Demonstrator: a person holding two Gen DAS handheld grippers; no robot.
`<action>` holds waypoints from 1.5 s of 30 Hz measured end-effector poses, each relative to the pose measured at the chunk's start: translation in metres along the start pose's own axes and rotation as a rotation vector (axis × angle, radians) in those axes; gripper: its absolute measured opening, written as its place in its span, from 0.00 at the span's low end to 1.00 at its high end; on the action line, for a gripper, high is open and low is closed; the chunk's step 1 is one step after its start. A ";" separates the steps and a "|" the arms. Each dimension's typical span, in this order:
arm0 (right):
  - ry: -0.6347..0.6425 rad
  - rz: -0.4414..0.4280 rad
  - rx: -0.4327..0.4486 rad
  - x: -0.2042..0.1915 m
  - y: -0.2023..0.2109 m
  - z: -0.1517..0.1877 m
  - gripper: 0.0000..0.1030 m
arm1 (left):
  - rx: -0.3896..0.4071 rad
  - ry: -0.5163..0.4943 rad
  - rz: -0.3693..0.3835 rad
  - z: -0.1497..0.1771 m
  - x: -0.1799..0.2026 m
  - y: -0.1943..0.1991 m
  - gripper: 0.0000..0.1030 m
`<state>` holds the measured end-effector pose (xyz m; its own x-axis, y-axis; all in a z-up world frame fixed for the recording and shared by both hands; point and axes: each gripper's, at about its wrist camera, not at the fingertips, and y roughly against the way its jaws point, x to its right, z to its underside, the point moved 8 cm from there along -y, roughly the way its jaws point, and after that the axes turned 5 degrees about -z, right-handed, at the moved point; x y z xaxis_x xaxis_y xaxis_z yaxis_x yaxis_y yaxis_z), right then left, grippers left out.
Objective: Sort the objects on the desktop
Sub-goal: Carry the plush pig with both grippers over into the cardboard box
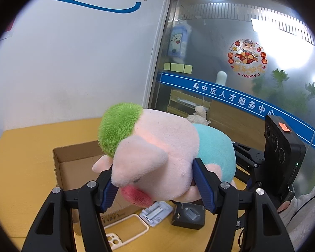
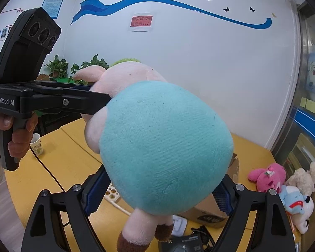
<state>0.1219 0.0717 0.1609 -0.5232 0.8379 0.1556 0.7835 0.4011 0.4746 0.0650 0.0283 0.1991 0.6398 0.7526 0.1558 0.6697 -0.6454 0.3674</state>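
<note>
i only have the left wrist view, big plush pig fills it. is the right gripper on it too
Observer: Yes. The right gripper clamps the pig at its teal body; the left gripper has the head.
Operator: any other toys around
Observer: A pile at the table's far right: a pink plush, a cream plush and a blue-white plush.
Operator: anything else on the table
Observer: A paper cup stands beside the left hand.

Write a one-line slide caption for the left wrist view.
Left gripper clamps the pink head of a plush pig held above a cardboard box on a yellow table.
</note>
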 end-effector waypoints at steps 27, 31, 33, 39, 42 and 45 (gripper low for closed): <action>0.172 -0.263 -0.077 0.081 -0.195 -0.068 0.83 | -0.033 0.161 -0.118 -0.031 -0.165 -0.106 0.63; 0.186 -0.380 -0.140 0.098 -0.256 -0.067 0.83 | -0.081 0.219 -0.145 -0.022 -0.204 -0.138 0.63; 0.188 -0.423 -0.162 0.106 -0.280 -0.062 0.83 | -0.116 0.246 -0.156 -0.015 -0.219 -0.156 0.63; 0.126 -0.559 -0.273 0.133 -0.367 -0.025 0.83 | -0.247 0.341 -0.200 0.021 -0.267 -0.216 0.63; 0.084 -0.605 -0.326 0.141 -0.403 0.004 0.83 | -0.318 0.371 -0.228 0.043 -0.282 -0.242 0.63; 0.045 -0.633 -0.366 0.148 -0.431 0.029 0.83 | -0.394 0.400 -0.270 0.065 -0.293 -0.262 0.63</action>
<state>-0.2834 0.0334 -0.0455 -0.8579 0.4674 -0.2134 0.1679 0.6475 0.7433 -0.2735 -0.0321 -0.0023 0.2255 0.9223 0.3140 0.5497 -0.3865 0.7406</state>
